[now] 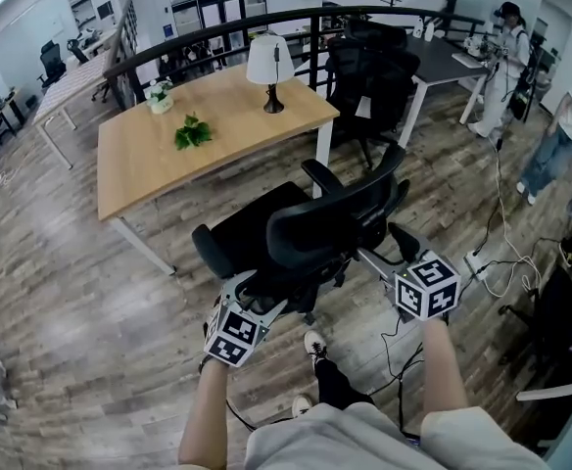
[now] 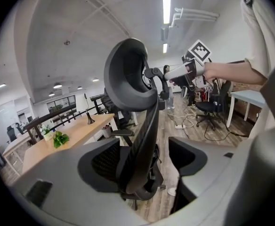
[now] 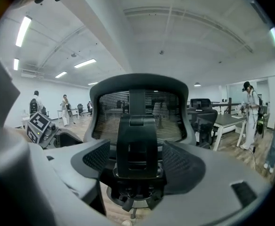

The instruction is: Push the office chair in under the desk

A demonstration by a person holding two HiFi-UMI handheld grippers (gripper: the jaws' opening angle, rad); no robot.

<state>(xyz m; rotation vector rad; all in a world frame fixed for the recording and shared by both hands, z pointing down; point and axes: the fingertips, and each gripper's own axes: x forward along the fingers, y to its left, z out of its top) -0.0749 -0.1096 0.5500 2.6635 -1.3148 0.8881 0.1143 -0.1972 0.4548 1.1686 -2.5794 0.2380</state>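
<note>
Office chair [image 1: 315, 228], black with a mesh back and headrest, stands on the wood-plank floor just beside the near right corner of a pale wooden desk [image 1: 139, 155], seat toward the desk, back toward the person, not yet tucked under. Both grippers are at its backrest. The left gripper [image 1: 255, 300] is released, jaws wide apart with the backrest's edge between them but not clamped. The right gripper [image 1: 374, 260] is likewise spread open around the central spine of the backrest, gripping nothing. The step looks like taking hold before pushing. The next move probably calls for closing on or bracing against the backrest, then rolling the chair forward and leftward, clear of the desk leg. No brand or readable writing shows.
</note>
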